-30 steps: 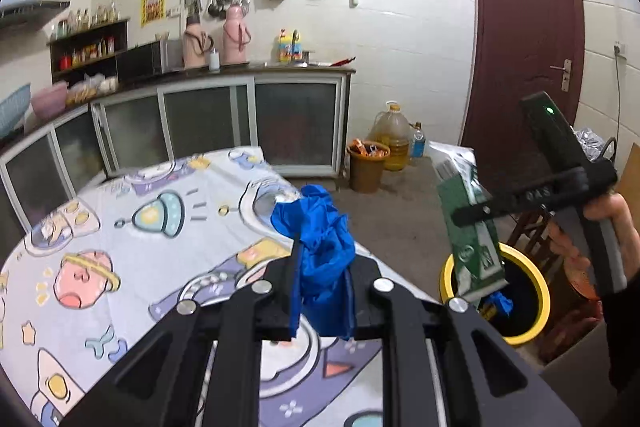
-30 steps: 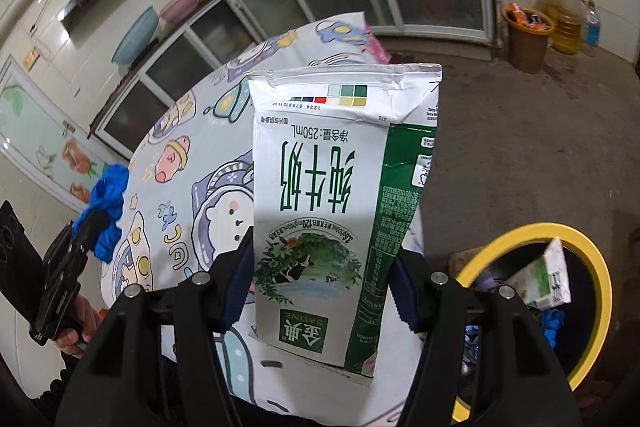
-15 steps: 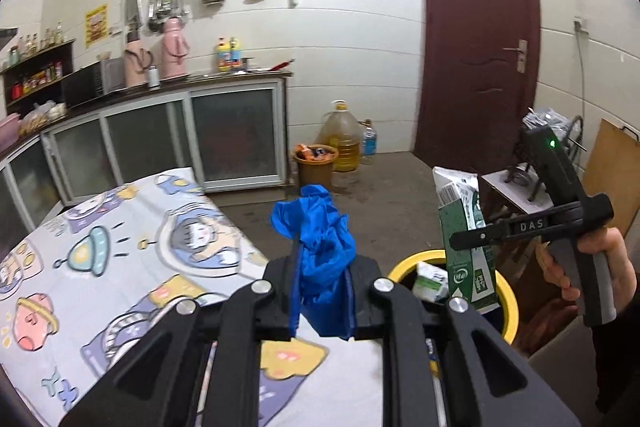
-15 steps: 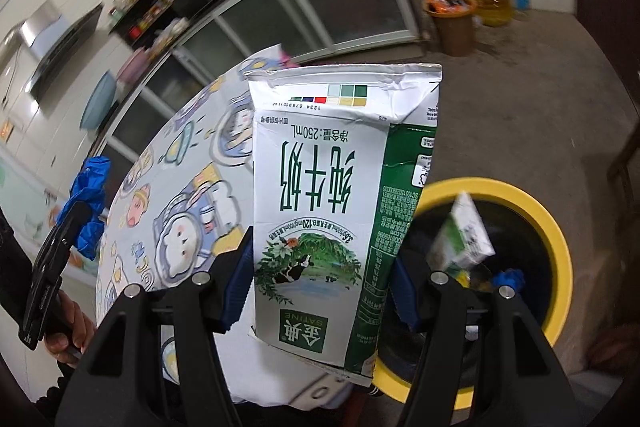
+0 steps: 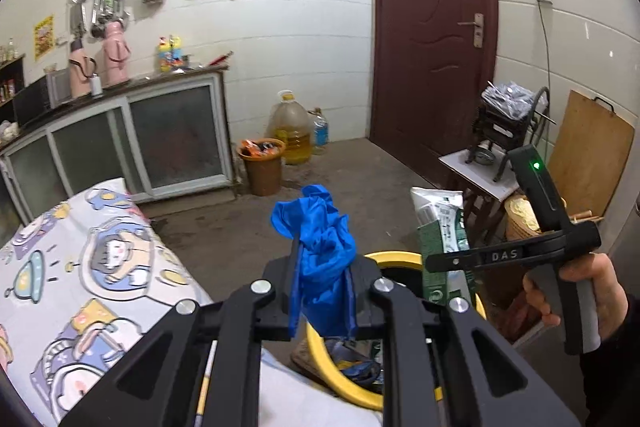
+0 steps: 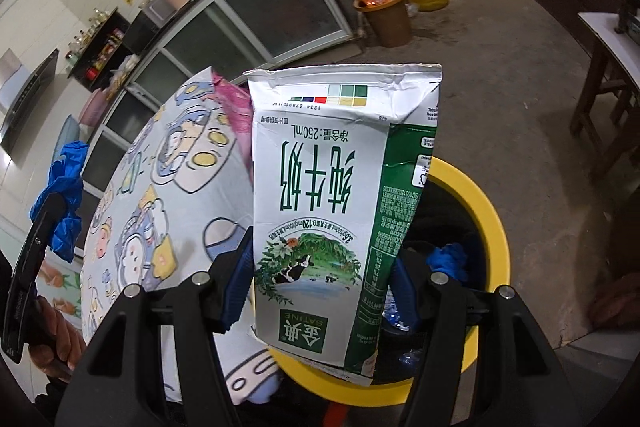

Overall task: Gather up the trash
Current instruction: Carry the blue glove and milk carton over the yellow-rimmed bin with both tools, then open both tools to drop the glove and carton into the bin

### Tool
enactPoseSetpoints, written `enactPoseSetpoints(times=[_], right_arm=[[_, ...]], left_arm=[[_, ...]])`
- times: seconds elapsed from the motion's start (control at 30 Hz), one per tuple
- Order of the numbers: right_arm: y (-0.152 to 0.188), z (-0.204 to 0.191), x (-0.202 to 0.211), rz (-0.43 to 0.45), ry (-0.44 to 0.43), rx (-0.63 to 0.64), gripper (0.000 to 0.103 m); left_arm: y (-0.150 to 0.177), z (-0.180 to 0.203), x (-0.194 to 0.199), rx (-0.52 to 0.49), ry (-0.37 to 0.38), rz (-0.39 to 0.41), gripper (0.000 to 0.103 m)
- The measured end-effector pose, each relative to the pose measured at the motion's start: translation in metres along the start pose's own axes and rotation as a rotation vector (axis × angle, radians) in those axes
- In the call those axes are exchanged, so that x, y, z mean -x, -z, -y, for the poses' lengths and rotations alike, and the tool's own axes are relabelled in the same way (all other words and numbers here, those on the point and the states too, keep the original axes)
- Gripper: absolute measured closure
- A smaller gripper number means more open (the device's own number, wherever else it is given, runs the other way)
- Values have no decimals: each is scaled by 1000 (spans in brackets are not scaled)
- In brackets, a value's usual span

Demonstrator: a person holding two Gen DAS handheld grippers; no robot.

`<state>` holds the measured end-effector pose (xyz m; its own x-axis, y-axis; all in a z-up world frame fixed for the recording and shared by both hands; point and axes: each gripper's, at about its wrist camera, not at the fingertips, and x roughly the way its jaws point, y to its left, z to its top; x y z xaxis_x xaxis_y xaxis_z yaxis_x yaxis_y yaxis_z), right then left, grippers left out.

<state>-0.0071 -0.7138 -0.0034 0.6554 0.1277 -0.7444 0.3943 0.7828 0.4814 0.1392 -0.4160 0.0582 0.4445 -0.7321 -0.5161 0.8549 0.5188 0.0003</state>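
Note:
My left gripper (image 5: 322, 297) is shut on a crumpled blue plastic bag (image 5: 322, 247) and holds it above the near rim of a yellow-rimmed trash bin (image 5: 320, 351). My right gripper (image 6: 320, 291) is shut on a green and white milk carton (image 6: 332, 211), held upside down over the same bin (image 6: 492, 227). In the left wrist view the right gripper (image 5: 448, 261) with the carton (image 5: 442, 231) is at the right, above the bin. In the right wrist view the left gripper and blue bag (image 6: 60, 187) are at the far left. Blue trash (image 6: 450, 261) lies in the bin.
A table with a cartoon-print cloth (image 5: 80, 267) is left of the bin. A brown bucket (image 5: 262, 167) and oil jug (image 5: 290, 131) stand by the cabinets. A small wooden table (image 5: 480, 171) with a machine and a brown door (image 5: 432, 27) are at the right.
Both grippers have swung right, away from the table, and now hold the blue bag and the carton over the yellow bin. Both stay shut on their items.

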Motion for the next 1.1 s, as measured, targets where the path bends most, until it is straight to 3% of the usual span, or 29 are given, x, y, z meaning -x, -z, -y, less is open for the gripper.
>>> enactPoseSetpoints(times=[0.43,0.7,0.73,0.77,0.8,0.87,0.9,1.1], right_arm=[[14,29,-40,-33,91,-49,45],[22,29,-38,-52,101,-47,45],[22,29,-37,-51,102,-49,43],[23,30,-36,-51,102,-52,43],[23,32,-34,-51,104,-60,32],[23,35,-30,-41,120,-81,29],[24,38,-27,-37,130,-90,29],[34,50,-4,-3,156,-131,29]], left_arm=[[19,34,-93,4,88,-148,88],[27,38,-114,39,126,-207,87],[27,37,-114,45,122,-203,85],[27,36,-113,55,117,-198,73],[27,34,-110,73,108,-192,57],[27,26,-104,115,94,-172,43],[26,22,-101,130,97,-167,39],[31,-6,-77,216,67,-149,39]])
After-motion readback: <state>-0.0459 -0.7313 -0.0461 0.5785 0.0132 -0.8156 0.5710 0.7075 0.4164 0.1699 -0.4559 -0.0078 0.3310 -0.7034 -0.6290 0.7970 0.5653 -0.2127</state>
